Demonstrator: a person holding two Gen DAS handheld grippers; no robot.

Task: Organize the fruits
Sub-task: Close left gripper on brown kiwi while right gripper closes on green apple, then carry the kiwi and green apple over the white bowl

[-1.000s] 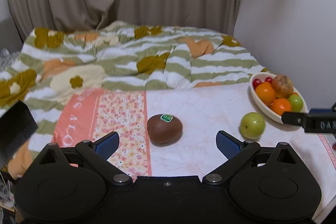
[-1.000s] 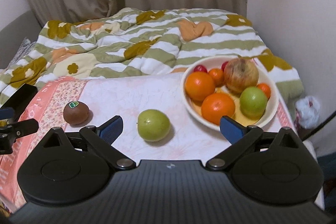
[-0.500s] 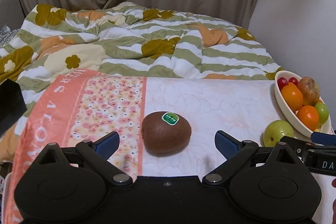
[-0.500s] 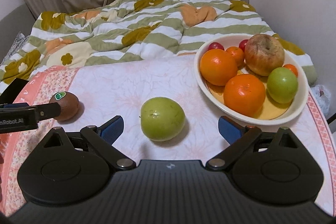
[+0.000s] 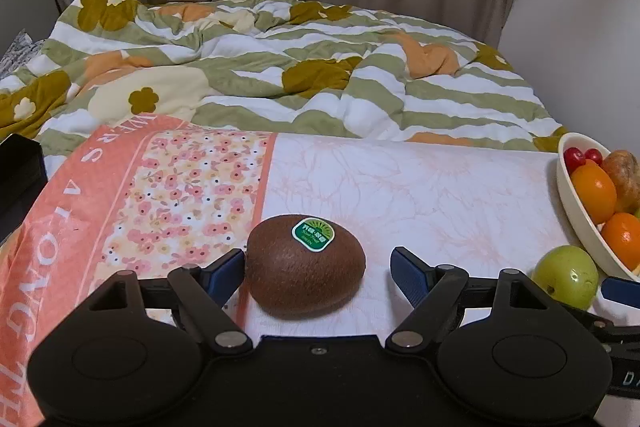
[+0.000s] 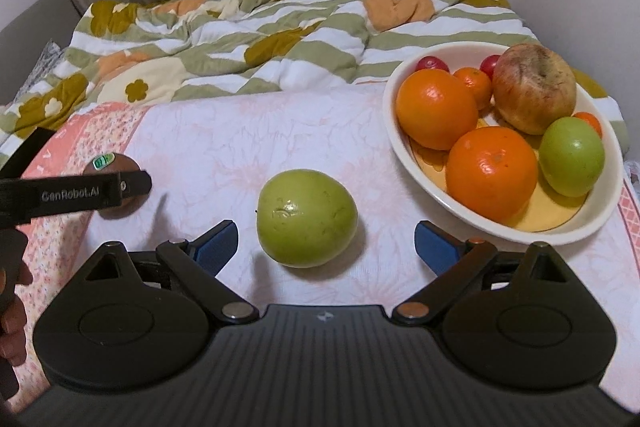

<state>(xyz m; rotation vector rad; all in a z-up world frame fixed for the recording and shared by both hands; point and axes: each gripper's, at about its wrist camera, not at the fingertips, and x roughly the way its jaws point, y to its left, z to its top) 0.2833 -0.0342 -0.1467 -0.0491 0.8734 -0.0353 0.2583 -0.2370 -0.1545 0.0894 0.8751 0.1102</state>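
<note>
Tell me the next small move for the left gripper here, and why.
Probably finish closing on the kiwi. The left gripper, whose jaws have just been closing, already straddles it: one pad sits at its side, the other shows a gap. The kiwi lies on the cloth, outside the bowl.

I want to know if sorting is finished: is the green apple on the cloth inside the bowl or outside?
Outside. The green apple lies on the tablecloth, apart from the white bowl, which holds other fruit.
</note>
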